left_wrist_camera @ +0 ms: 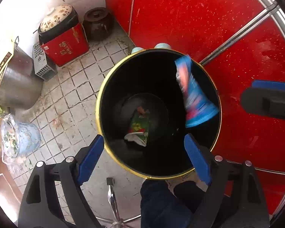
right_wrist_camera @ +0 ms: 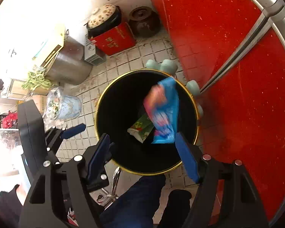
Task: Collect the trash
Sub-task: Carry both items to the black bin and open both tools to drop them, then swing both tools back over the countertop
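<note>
Both the left gripper [left_wrist_camera: 144, 158] and right gripper [right_wrist_camera: 143, 156] gape empty above the bin [right_wrist_camera: 104, 102], where a green packet [right_wrist_camera: 141, 128] lies and a blue wrapper [right_wrist_camera: 164, 112], blurred, seems mid-drop; further trash isn't visible.

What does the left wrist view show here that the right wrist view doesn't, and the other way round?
Only the left wrist view: the right gripper entering at the right edge. Only the right wrist view: the left gripper at the left, green vegetables on a box, and more pale bottles behind the bin. Both share the black bin with its gold rim, a blurred blue wrapper above it, and a green packet at the bottom.
</note>
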The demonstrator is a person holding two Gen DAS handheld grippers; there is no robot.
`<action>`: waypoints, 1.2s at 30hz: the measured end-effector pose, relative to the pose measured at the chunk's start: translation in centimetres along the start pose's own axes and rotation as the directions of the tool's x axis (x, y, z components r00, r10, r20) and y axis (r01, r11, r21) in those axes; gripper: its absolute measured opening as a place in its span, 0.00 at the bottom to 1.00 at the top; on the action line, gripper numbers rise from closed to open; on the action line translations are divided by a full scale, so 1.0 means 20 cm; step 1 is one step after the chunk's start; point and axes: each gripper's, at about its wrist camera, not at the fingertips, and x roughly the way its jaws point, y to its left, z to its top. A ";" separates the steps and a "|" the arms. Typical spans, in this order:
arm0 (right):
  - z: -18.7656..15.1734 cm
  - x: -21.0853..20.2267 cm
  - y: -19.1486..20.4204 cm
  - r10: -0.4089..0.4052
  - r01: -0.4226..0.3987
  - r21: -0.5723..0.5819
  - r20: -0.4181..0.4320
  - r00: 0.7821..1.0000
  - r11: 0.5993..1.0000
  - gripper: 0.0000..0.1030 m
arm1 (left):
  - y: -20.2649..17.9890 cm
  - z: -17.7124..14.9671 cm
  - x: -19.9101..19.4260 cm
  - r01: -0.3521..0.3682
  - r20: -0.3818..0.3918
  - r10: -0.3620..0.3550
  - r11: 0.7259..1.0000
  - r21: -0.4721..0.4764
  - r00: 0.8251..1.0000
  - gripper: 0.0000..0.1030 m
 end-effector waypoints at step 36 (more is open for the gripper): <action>-2.40 -2.25 -1.28 -0.730 0.053 0.935 0.238 0.640 0.351 0.87 | -2.71 -0.35 -1.36 0.051 0.089 -0.405 0.321 0.946 0.910 0.88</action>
